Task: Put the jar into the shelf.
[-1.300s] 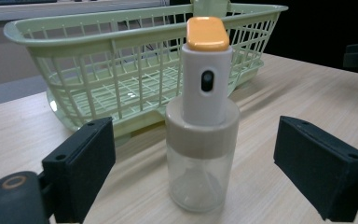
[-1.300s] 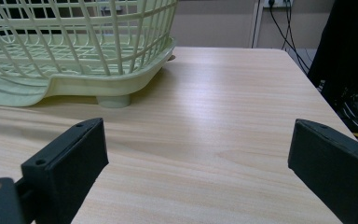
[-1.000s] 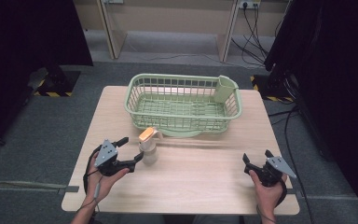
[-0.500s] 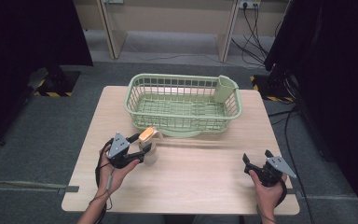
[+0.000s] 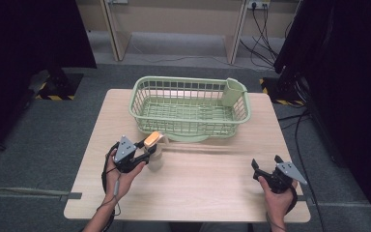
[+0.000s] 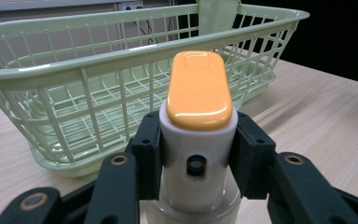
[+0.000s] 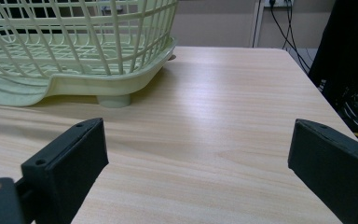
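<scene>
bottle (image 6: 196, 154): rigid smooth plastic, looks light, slippery; grip neck under orange cap (image 6: 199, 91)
left tongs (image 6: 196, 161): just closed, clamped on neck
right tongs (image 7: 198, 161): spread wide, nothing held

Bottle (image 5: 154, 151) before basket (image 5: 189, 126) (on table (image 5: 212, 188))

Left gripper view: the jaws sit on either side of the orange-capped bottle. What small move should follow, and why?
Probably a short straight lift. The left gripper has just closed its jaws on the white bottle below its orange cap, and the bottle stands upright on the table just in front of the green basket. Raising it would clear the rim for placing inside.
</scene>
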The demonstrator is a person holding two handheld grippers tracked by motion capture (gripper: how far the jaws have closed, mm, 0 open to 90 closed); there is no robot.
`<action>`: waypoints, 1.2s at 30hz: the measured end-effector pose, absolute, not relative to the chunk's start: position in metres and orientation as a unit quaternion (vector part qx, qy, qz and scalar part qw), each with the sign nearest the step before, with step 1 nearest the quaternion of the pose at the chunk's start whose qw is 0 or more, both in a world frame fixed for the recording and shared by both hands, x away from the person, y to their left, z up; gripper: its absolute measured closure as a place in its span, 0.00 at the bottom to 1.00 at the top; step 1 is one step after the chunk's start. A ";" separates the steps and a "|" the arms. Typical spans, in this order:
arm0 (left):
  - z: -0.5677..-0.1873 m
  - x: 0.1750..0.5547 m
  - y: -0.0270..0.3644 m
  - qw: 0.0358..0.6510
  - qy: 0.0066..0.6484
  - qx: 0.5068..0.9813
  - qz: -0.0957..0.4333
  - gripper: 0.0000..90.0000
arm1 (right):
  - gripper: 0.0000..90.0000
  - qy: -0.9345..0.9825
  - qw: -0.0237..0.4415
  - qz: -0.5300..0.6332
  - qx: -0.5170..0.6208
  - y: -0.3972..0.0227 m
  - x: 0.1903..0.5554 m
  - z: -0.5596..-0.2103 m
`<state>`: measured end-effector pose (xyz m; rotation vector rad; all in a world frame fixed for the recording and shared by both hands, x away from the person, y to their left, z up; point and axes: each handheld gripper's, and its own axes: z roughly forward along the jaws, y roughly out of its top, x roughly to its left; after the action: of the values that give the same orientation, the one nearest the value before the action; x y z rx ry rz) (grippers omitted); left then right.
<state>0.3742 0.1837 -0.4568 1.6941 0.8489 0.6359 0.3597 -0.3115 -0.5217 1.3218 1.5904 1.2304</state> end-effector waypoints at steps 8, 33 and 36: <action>-0.454 0.372 0.183 0.549 0.353 0.710 0.264 0.65 | 0.05 0.617 0.359 0.477 0.513 -0.312 0.360 -0.522; -0.393 0.371 0.173 0.581 0.337 0.686 0.279 0.65 | 0.05 0.617 0.360 0.476 0.512 -0.312 0.360 -0.522; -0.386 0.372 0.171 0.583 0.332 0.686 0.282 0.65 | 0.05 0.615 0.359 0.478 0.514 -0.312 0.360 -0.522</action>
<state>0.3725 0.1709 -0.3857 1.6012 0.7756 0.6588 0.3597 -0.3118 -0.5217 1.3263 1.5863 1.2316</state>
